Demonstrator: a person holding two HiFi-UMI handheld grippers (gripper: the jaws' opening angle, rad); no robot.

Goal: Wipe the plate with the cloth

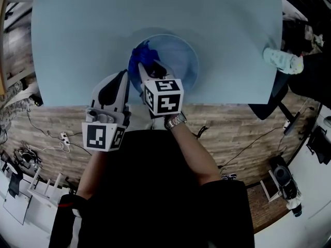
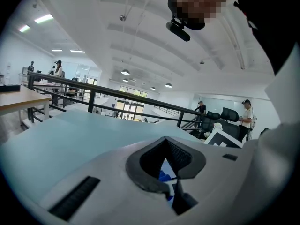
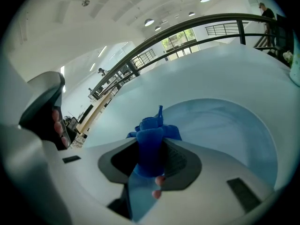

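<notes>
A round blue plate (image 1: 176,61) lies on the pale blue table (image 1: 77,35), near its front edge. My right gripper (image 1: 149,68) is shut on a bunched blue cloth (image 1: 139,58), which rests over the plate's left rim. In the right gripper view the cloth (image 3: 152,130) sticks out from between the jaws of the right gripper (image 3: 152,149), with the plate (image 3: 225,125) spread out beyond it. My left gripper (image 1: 123,77) hovers just left of the plate, apart from it. Its jaws look shut with nothing between them, and the left gripper (image 2: 165,165) points out over bare table.
A pale green and white bottle-like object (image 1: 282,60) lies at the table's right edge. The table's front edge (image 1: 77,105) runs just under both grippers. Below it is wood-look floor with cables and a power strip (image 1: 63,137). A dark railing (image 2: 117,109) stands beyond the table.
</notes>
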